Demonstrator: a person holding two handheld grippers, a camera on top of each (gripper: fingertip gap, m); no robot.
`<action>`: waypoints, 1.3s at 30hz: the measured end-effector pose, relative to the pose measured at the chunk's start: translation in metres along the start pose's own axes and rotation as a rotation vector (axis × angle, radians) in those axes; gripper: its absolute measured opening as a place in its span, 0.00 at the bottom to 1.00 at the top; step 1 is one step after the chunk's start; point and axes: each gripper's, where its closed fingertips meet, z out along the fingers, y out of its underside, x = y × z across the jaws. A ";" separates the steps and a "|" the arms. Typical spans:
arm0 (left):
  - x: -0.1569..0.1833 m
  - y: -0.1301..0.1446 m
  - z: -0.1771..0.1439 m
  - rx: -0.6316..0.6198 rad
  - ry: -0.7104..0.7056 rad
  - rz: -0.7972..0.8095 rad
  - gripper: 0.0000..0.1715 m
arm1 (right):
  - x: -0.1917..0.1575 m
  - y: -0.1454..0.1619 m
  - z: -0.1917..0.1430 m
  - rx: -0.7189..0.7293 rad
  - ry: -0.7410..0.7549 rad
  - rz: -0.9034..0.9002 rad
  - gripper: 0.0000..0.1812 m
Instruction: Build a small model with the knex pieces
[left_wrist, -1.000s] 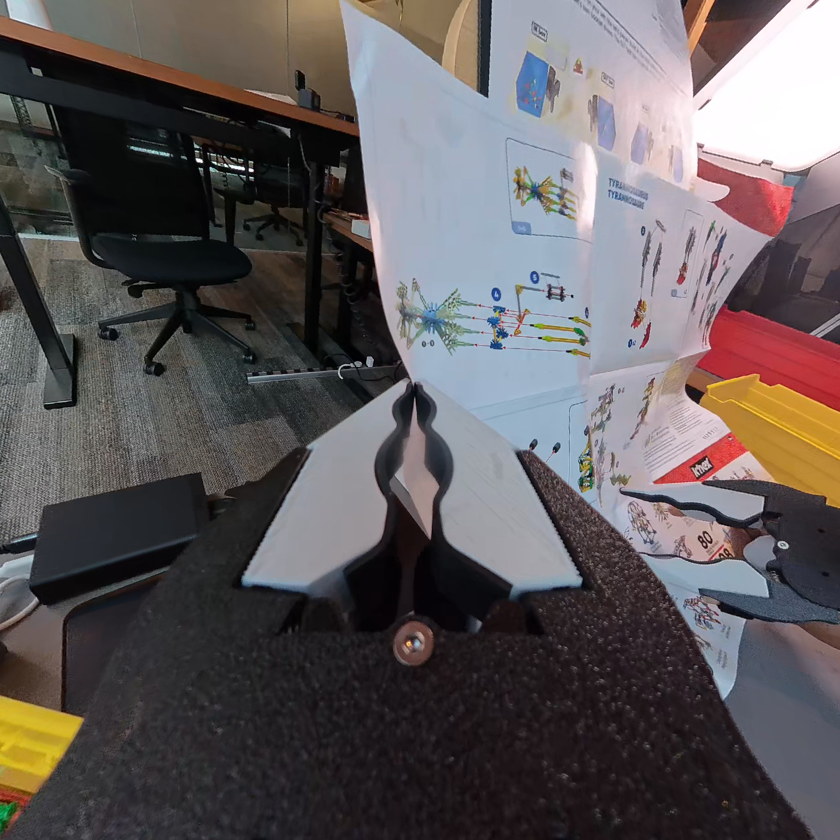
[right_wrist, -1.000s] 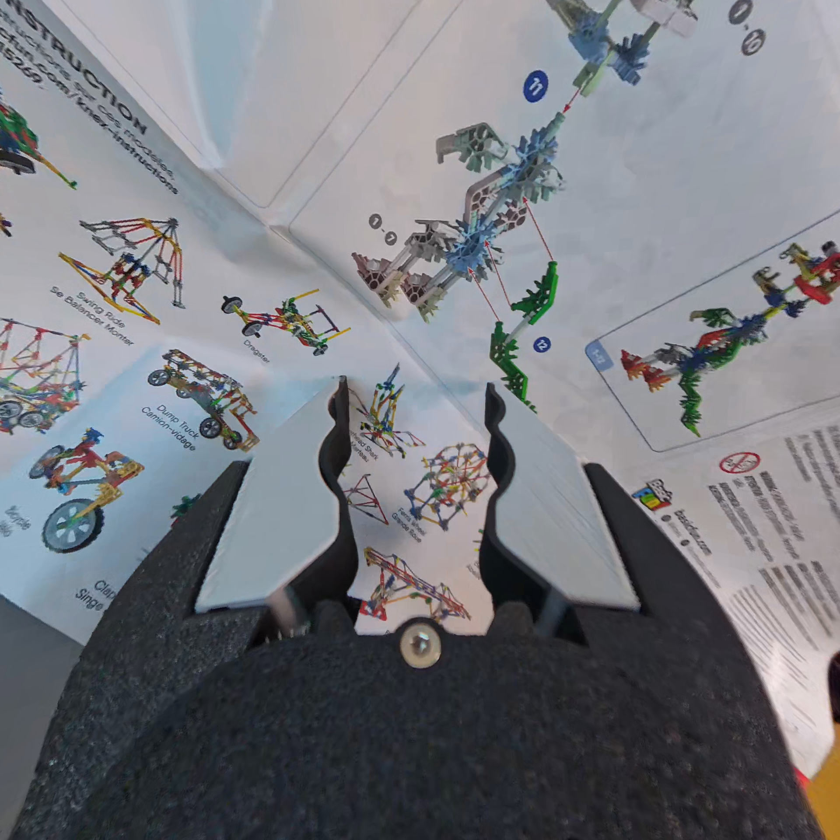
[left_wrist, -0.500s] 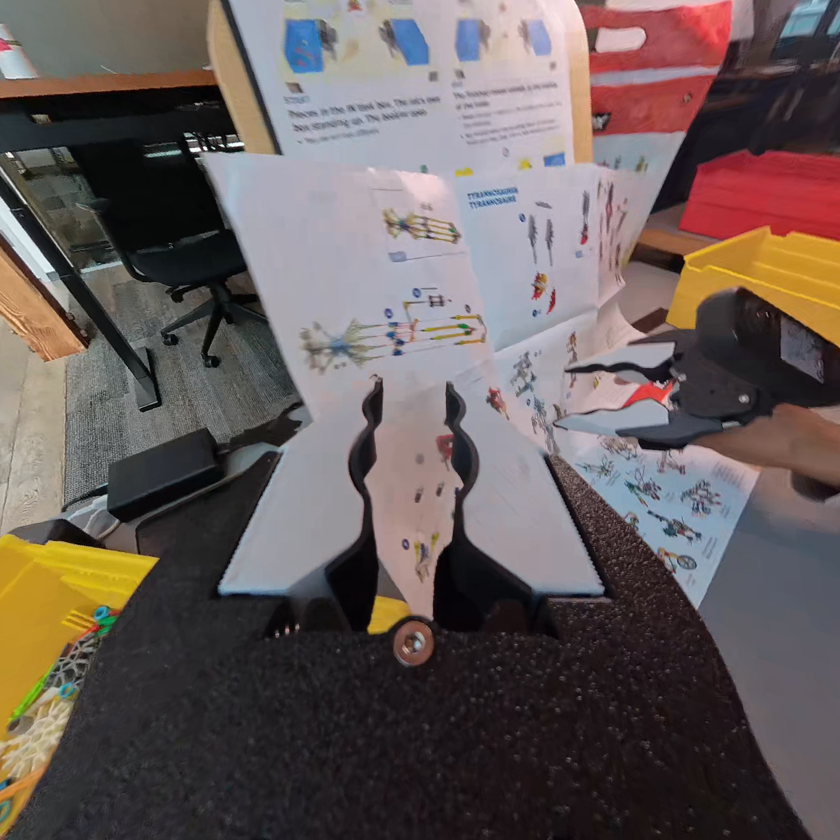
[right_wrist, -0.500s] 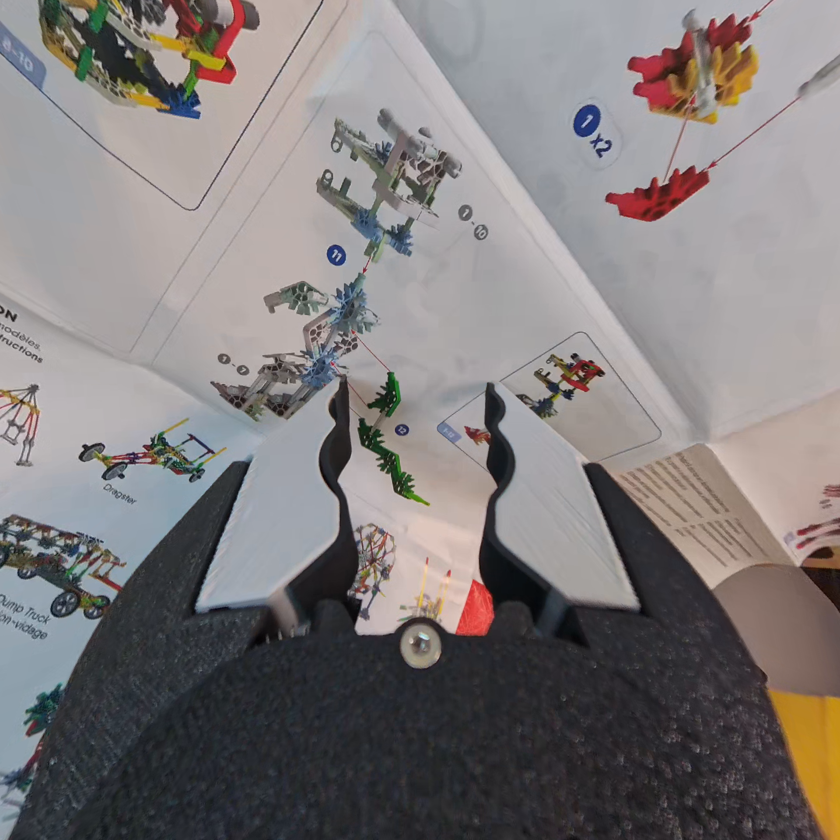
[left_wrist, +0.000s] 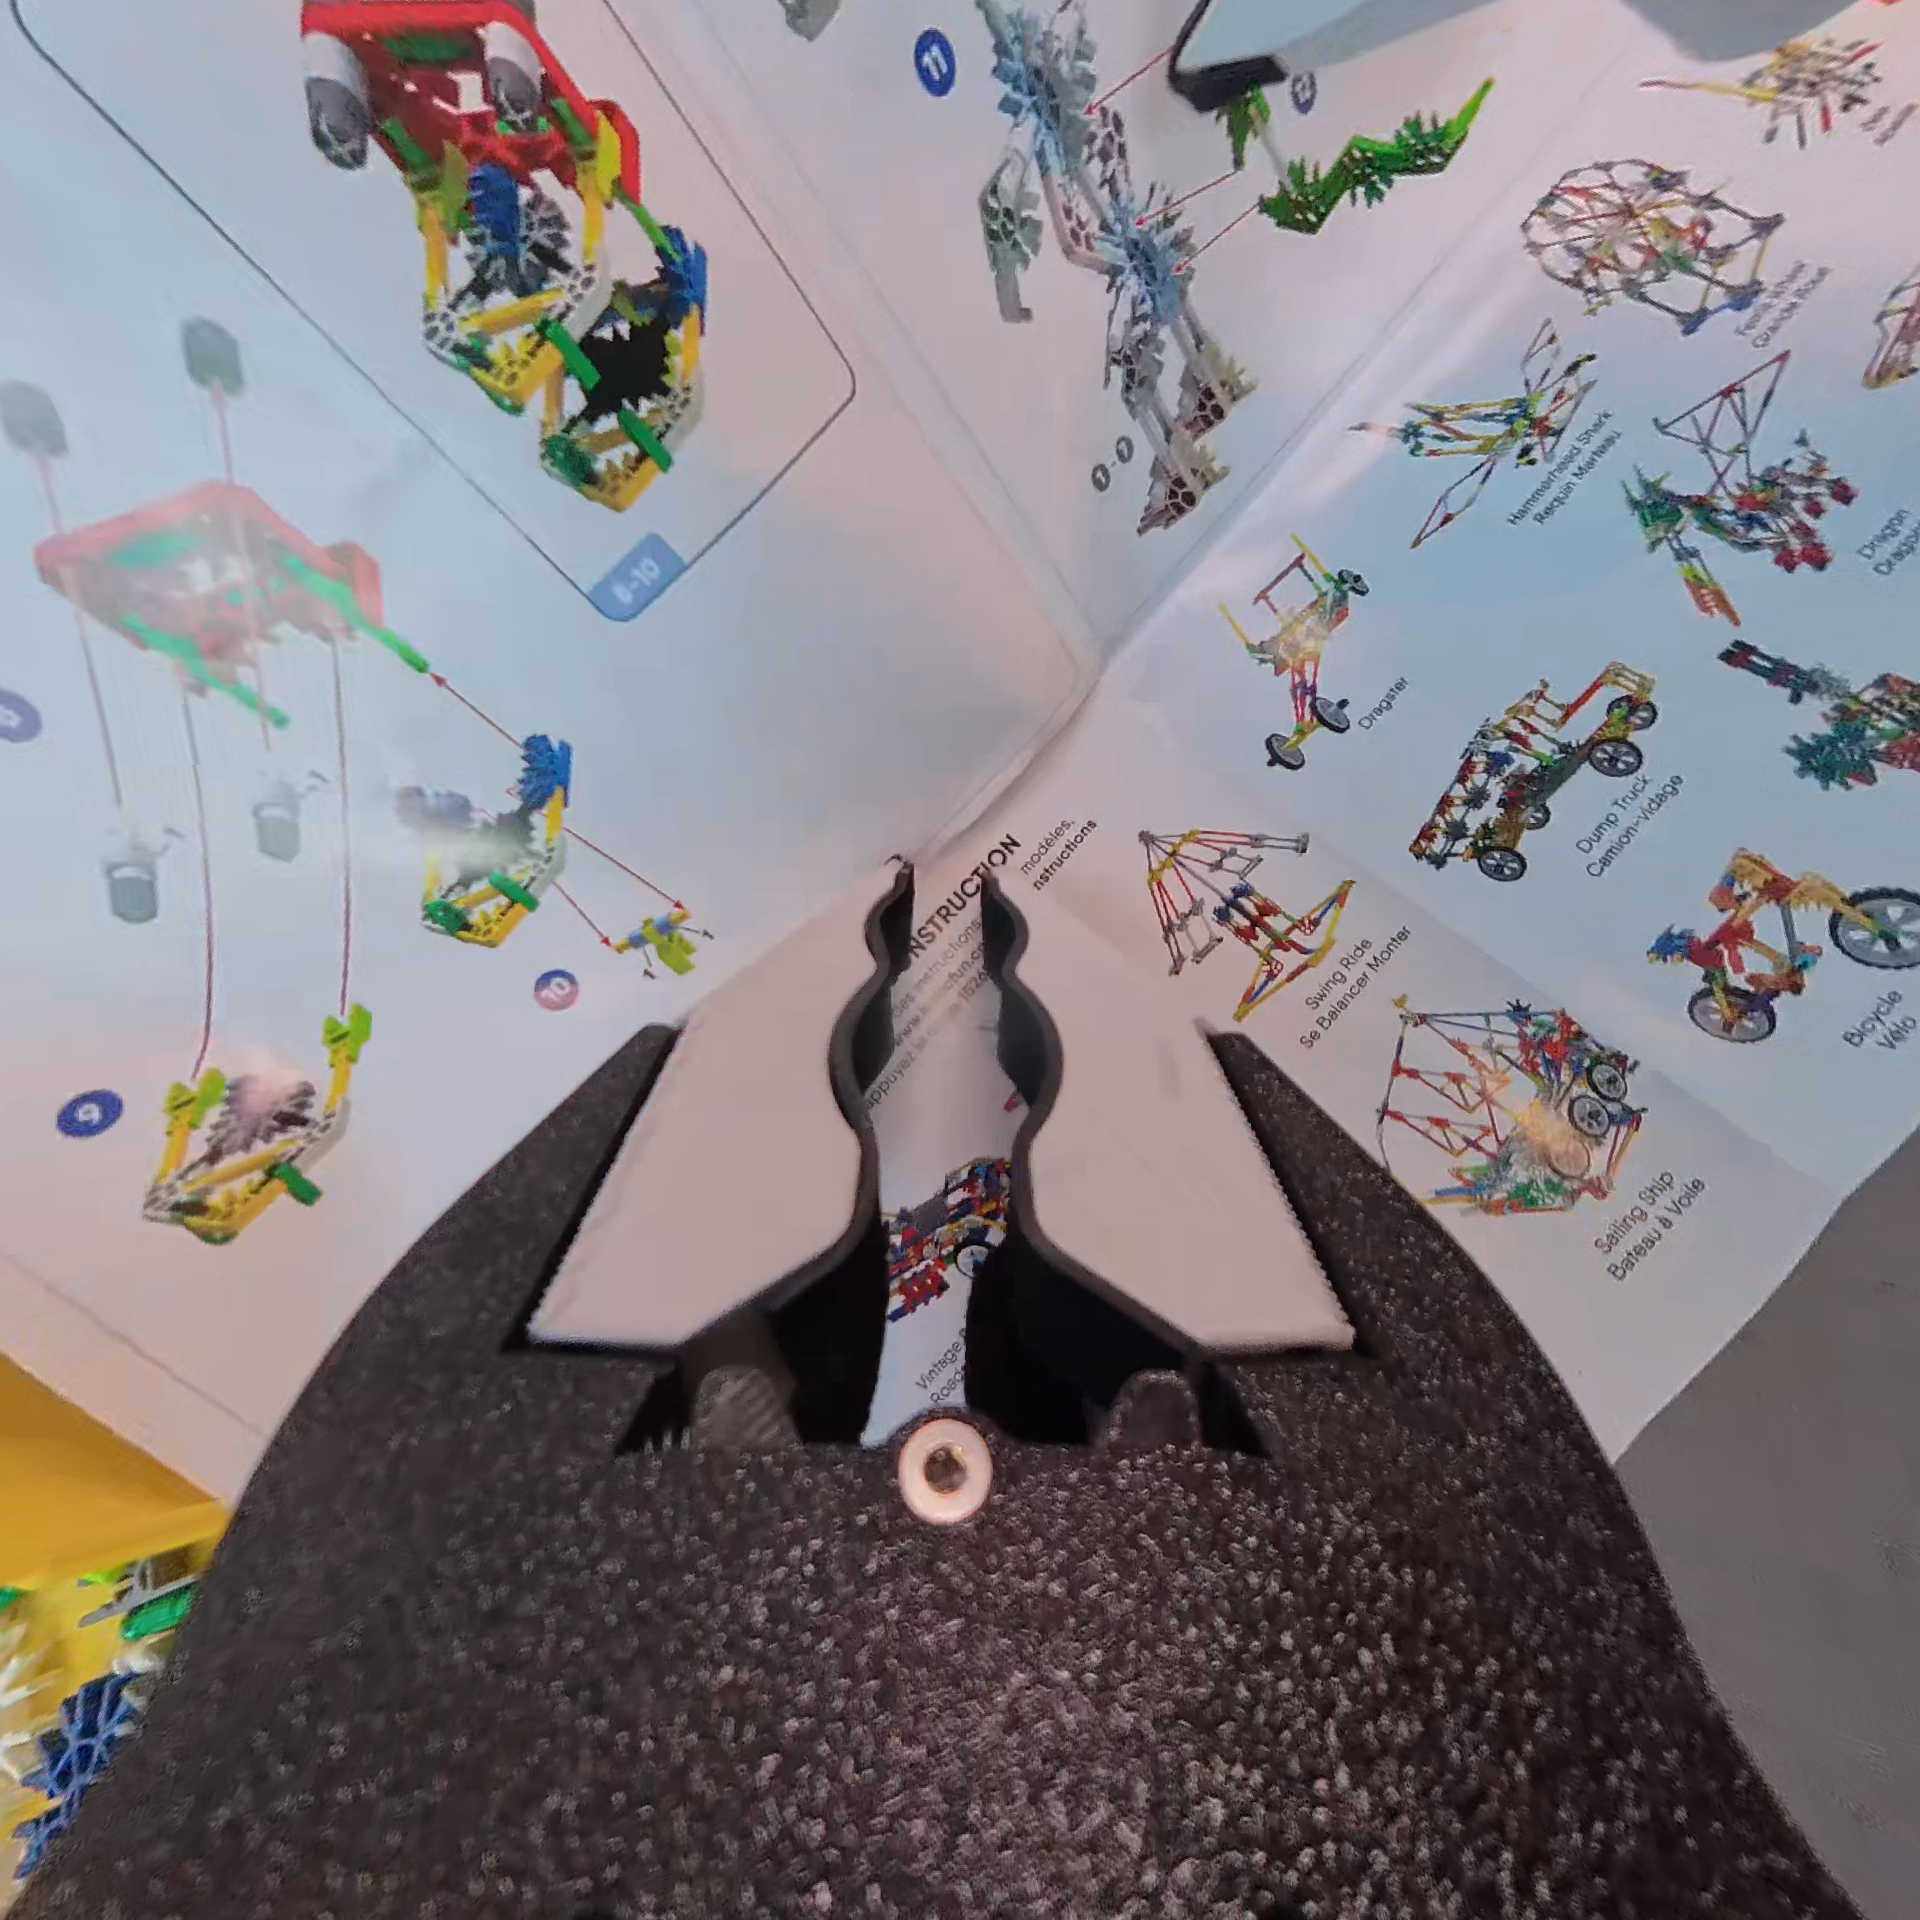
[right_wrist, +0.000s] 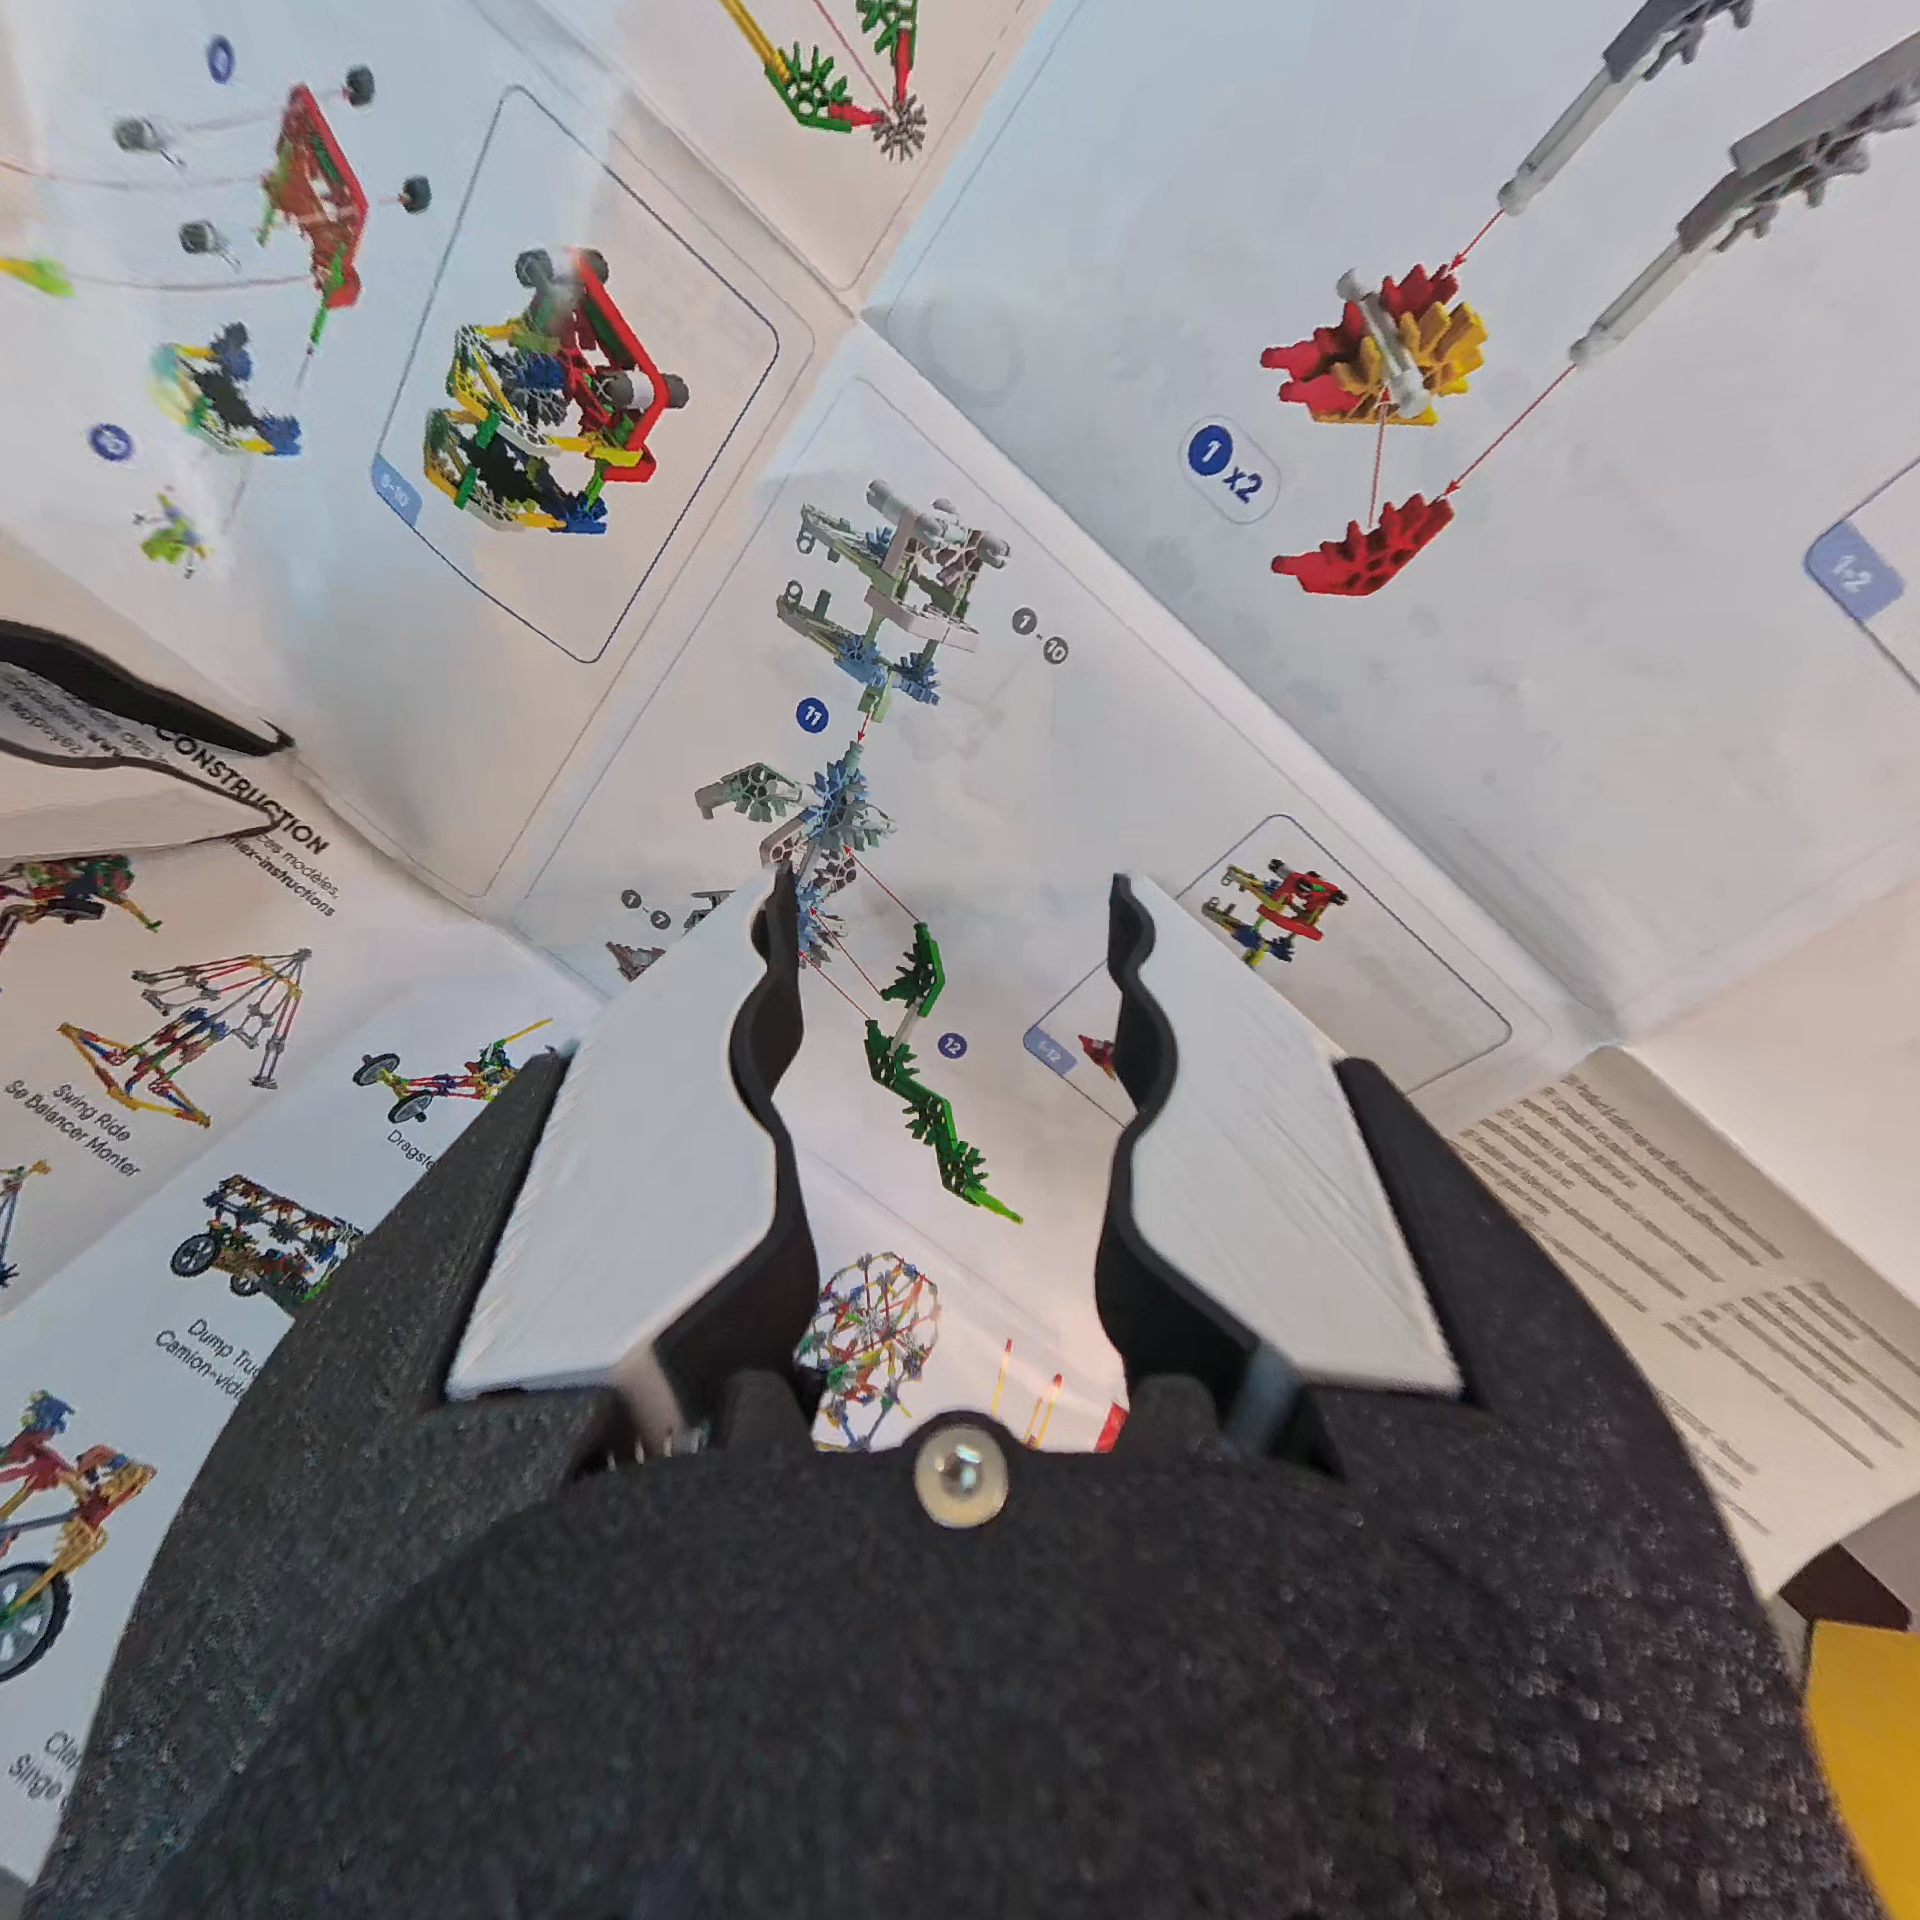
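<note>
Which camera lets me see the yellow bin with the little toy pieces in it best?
The left wrist view: the yellow bin sits at the lower left beside the instruction sheet, with colourful toy pieces showing. The right wrist view catches only a plain yellow strip at its lower right edge.

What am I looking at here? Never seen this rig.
No robot: a person holds tongs in each hand, each with a camera looking along its two fingers. One picture is the left camera's view, the other the right's. Both show a big creased instruction sheet of toy-model drawings on a grey table; a yellow bin of small pieces sits beside it. The left tongs are nearly shut with a flap of the sheet between them; whether it is pinched is unclear. The right tongs are open above the sheet, holding nothing.
</note>
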 end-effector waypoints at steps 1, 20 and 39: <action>-0.002 0.000 0.003 -0.008 -0.005 -0.015 0.07 | 0.003 -0.002 -0.005 0.011 -0.010 0.019 0.32; -0.016 -0.005 0.019 0.039 -0.004 -0.159 0.05 | 0.200 0.083 -0.106 0.084 0.226 0.437 0.59; -0.020 -0.001 0.017 0.068 -0.020 -0.144 0.04 | 0.176 0.114 -0.048 -0.020 0.161 0.452 0.58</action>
